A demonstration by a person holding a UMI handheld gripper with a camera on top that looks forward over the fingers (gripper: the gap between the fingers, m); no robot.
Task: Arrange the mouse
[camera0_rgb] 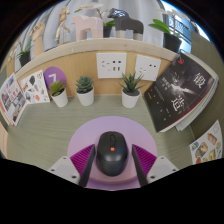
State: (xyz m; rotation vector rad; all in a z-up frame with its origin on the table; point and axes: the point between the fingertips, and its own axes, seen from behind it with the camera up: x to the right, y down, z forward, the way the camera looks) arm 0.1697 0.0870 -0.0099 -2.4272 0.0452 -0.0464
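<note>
A black computer mouse (pixel 112 154) with an orange dot on its wheel lies on a round pink mat (pixel 112 128) on the desk. My gripper (pixel 112 165) is around the mouse. The mouse stands between the two fingers. The left magenta pad (pixel 80 160) is right against its side. The right magenta pad (pixel 144 160) shows a thin sliver of mat between it and the mouse. The fingers are open about the mouse, which rests on the mat.
Three small potted plants (pixel 85 90) stand in a row beyond the mat, before a wooden back panel with wall sockets (pixel 113 62). A dark book (pixel 180 92) leans at the right. Printed cards (pixel 33 88) lean at the left, and one (pixel 207 145) lies at the right.
</note>
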